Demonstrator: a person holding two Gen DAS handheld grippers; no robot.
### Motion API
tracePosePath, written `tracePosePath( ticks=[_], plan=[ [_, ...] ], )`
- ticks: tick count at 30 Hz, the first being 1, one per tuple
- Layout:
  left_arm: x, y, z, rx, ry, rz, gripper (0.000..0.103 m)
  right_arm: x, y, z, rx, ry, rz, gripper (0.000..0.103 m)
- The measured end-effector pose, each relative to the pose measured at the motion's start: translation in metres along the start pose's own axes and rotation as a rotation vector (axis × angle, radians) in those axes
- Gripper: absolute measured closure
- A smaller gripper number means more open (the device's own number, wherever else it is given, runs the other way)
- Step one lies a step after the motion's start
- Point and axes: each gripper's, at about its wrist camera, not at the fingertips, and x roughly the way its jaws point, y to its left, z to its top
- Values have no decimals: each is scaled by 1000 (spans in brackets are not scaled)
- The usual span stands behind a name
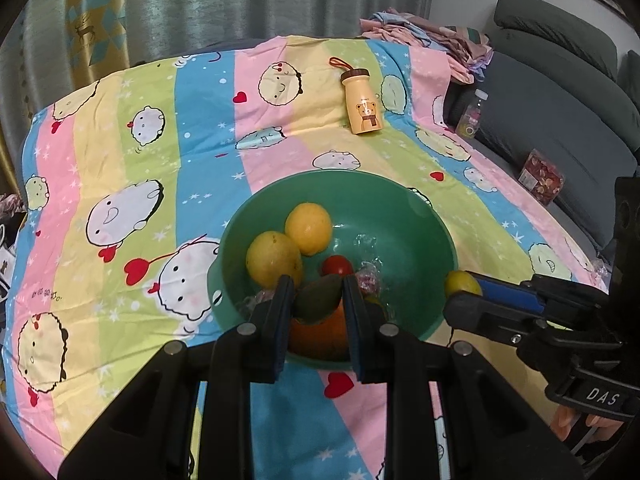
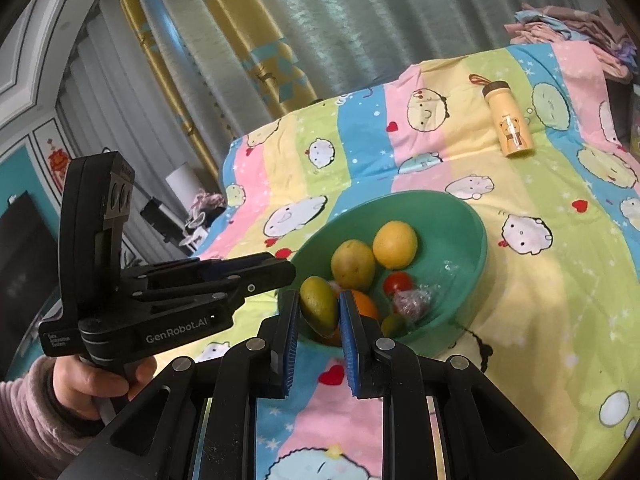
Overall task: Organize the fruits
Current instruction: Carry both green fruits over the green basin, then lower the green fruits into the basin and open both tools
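Observation:
A green bowl (image 1: 400, 208) sits on the cartoon-print sheet and holds two yellow citrus fruits (image 1: 308, 228), a small red tomato (image 1: 337, 266), an orange (image 1: 320, 332) and wrapped sweets (image 1: 370, 282). My left gripper (image 1: 318, 290) is shut on a dark green fruit (image 1: 318, 298) just above the bowl's near side. My right gripper (image 2: 319, 300) is shut on a yellow-green lime (image 2: 319, 307) at the bowl's near rim (image 2: 476, 256). The lime also shows in the left wrist view (image 1: 462, 283), beside the bowl's right rim.
A yellow bear-print bottle (image 1: 361, 106) lies on the sheet behind the bowl. A grey sofa (image 1: 552, 92) with a clear bottle (image 1: 473, 114) and a red packet (image 1: 541, 178) stands to the right. Folded clothes (image 1: 424, 38) lie at the far right; curtains hang behind.

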Motion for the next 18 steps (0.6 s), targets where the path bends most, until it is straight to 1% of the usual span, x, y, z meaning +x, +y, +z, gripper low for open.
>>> tracePosePath(
  ticks=[11, 18],
  plan=[
    [27, 2, 6, 4, 44, -12, 79, 18, -11, 11, -4, 15, -16, 81],
    [37, 5, 8, 5, 63, -14, 79, 31, -17, 15, -11, 36, -34, 81]
  ],
)
